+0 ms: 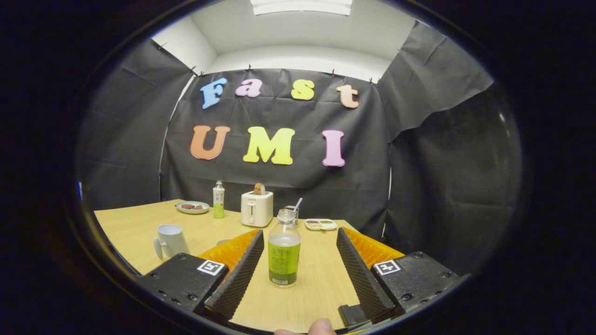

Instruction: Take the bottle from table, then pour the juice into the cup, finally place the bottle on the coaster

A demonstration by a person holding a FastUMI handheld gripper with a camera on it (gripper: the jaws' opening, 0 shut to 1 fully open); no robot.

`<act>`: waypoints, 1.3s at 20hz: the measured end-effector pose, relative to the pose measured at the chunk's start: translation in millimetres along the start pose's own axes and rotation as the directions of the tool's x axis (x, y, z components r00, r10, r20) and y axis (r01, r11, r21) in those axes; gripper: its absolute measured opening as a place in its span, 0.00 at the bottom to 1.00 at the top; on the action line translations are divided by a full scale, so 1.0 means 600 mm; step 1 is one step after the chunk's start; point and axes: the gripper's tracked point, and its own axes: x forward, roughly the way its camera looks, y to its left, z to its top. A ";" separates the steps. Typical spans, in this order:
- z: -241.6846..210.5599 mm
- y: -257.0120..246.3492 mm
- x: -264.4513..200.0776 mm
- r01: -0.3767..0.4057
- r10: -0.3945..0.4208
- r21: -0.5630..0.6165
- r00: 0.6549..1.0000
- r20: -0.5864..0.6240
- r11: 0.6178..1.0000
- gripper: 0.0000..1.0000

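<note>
Gripper (300, 265) with fingers spread wide and released, either side of the uncapped clear plastic bottle of green juice (284, 251) standing upright on the pale wooden table (139, 228); an off-centre closure could tip it and spill.

Far end of tabletop (139, 223): white toaster (256, 209) with bread slice (259, 188) standing in slot. Left of it slim upright bottle (218, 200), then round plate (193, 207) with brown food. Right of toaster small tray (321, 224) with snacks.
</note>
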 end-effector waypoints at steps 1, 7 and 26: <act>-0.002 0.004 0.002 -0.008 0.008 0.012 1.000 -0.004 1.000 1.00; -0.009 0.001 0.005 -0.004 0.005 0.027 1.000 -0.028 1.000 1.00; -0.092 0.035 0.080 -0.049 0.057 0.059 0.987 -0.153 0.997 1.00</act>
